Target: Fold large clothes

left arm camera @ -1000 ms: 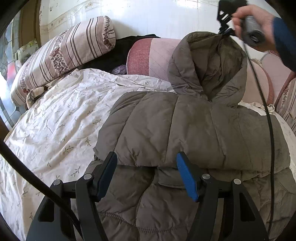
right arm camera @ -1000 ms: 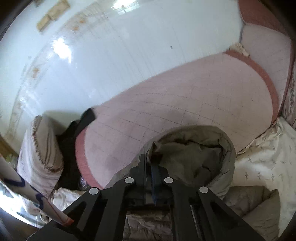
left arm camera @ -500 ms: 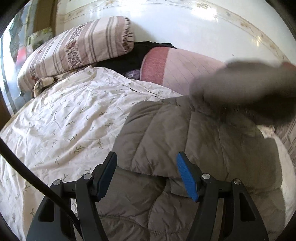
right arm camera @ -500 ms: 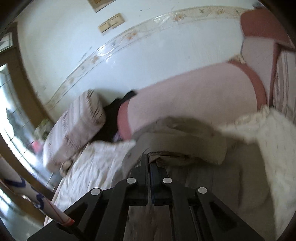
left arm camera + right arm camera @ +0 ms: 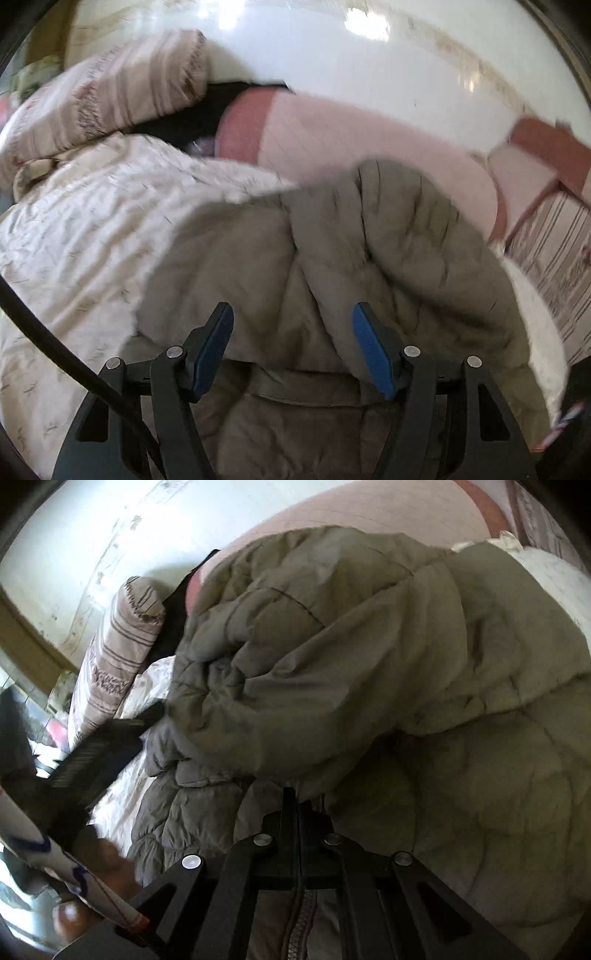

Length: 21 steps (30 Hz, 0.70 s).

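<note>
A grey-brown puffer jacket (image 5: 295, 258) lies on the bed, folded up on itself, with its hood (image 5: 417, 221) laid forward over the body. My left gripper (image 5: 291, 343) is open and empty just above the jacket's near fold. My right gripper (image 5: 297, 797) is shut on the hood's edge (image 5: 280, 760), and the hood (image 5: 332, 646) bulges over the jacket body in the right wrist view. The left gripper's dark body shows at the left of that view (image 5: 103, 746).
A floral white bedsheet (image 5: 92, 236) covers the bed to the left. A striped pillow (image 5: 110, 96) and a pink padded headboard (image 5: 351, 136) stand at the back against a white wall. A dark garment (image 5: 207, 110) lies between them. Another striped pillow (image 5: 554, 251) is at the right.
My right gripper has brought the hood from upright down and forward over the jacket body. My left gripper has moved a little closer over the jacket and stays open.
</note>
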Each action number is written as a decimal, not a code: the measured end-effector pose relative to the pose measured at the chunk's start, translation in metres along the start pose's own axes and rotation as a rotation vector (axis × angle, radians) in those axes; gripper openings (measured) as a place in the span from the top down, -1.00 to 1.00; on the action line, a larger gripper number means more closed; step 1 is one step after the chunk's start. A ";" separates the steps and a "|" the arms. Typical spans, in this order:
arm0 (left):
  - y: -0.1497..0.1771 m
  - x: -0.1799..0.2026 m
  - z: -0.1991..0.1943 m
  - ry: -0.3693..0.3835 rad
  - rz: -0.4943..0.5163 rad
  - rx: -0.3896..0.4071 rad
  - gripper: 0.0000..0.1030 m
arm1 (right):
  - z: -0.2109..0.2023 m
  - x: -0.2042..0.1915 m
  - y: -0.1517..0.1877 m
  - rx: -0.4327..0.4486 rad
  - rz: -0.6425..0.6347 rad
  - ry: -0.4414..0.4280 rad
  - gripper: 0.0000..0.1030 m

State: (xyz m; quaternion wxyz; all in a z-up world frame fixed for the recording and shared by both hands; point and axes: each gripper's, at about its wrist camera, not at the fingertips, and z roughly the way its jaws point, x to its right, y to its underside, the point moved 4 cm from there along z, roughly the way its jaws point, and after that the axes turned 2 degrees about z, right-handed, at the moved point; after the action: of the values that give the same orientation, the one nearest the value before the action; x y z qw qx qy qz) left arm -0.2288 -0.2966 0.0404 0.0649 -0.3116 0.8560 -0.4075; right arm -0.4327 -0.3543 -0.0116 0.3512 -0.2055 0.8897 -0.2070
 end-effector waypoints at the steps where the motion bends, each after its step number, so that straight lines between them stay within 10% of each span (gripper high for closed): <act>1: 0.003 0.003 0.009 -0.014 0.015 -0.033 -0.35 | -0.004 0.001 0.000 -0.003 -0.009 0.004 0.92; 5: 0.011 0.008 0.026 -0.075 0.044 -0.075 -0.51 | -0.028 0.001 0.000 -0.013 -0.056 0.016 0.91; 14: 0.013 0.009 0.023 -0.094 0.064 -0.067 -0.52 | -0.083 -0.031 -0.073 0.262 -0.215 0.088 0.89; 21: 0.012 0.005 0.023 -0.096 0.059 -0.067 -0.58 | 0.012 -0.007 -0.080 0.093 -0.193 0.220 0.79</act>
State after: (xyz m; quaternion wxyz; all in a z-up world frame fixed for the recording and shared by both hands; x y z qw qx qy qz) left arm -0.2304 -0.3095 0.0173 0.1075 -0.3076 0.8738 -0.3611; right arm -0.4017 -0.4201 0.0254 0.2394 -0.2497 0.8883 -0.3021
